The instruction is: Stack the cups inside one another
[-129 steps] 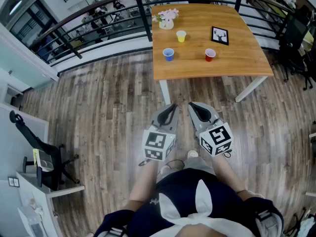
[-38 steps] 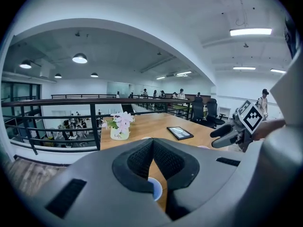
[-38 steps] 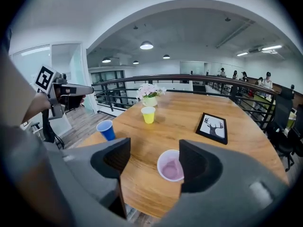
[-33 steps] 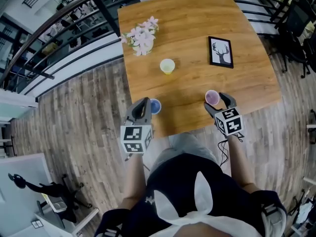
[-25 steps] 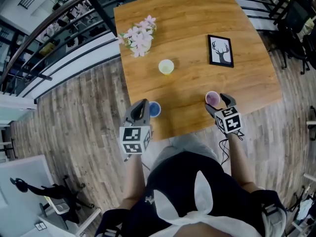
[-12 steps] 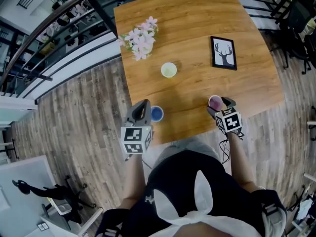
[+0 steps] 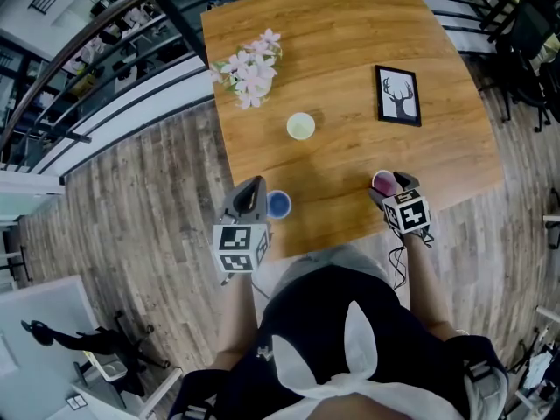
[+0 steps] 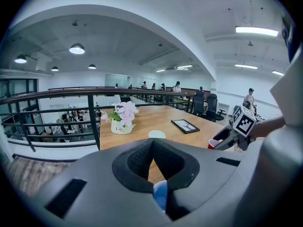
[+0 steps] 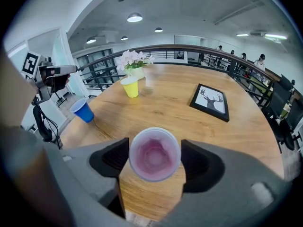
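Observation:
Three cups stand apart on the wooden table: yellow in the middle, blue near the front left edge, red near the front right edge. The red cup stands upright between the pads of my right gripper. Its jaws are closing, and I see no firm press on the cup. My left gripper hangs just left of the blue cup with its fingertips together and nothing held. A sliver of that blue cup shows under the jaws.
A white pot of pink flowers stands at the table's back left. A framed deer picture lies at the right. A dark railing runs behind the table. The table's front edge is just under both grippers, with wood floor to the left.
I have come from the floor up to the table's front edge. Over the last second the right gripper has sunk a little around the red cup, and the left has edged toward the blue cup.

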{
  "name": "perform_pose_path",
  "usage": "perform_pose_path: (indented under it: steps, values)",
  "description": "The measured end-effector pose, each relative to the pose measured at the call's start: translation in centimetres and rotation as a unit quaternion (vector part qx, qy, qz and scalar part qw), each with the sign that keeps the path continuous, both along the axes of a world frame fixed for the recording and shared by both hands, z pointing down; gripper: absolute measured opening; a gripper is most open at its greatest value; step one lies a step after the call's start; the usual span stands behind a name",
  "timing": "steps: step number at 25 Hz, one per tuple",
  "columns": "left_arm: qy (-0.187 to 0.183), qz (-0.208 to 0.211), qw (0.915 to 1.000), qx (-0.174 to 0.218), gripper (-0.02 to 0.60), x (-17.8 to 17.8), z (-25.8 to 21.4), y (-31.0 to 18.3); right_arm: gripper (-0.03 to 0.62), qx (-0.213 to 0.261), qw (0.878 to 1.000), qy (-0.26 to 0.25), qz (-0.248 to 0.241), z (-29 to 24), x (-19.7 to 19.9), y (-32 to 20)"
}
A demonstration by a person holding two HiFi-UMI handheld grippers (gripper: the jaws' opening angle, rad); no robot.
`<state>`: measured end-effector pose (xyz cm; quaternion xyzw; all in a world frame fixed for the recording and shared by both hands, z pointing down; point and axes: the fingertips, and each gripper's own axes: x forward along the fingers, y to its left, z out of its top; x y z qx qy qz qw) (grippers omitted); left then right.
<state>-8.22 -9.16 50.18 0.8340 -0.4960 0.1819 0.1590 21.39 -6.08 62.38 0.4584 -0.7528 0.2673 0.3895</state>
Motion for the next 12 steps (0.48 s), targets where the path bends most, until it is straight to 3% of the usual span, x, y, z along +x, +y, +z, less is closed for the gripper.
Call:
perform_pose_path:
  steps: [12]
  values:
    - [0.001, -0.003, 1.0000, -0.003, 0.017, -0.2, 0.3, 0.1, 0.339, 0.022, 1.000, -0.003, -0.006, -1.8, -0.4, -1.2]
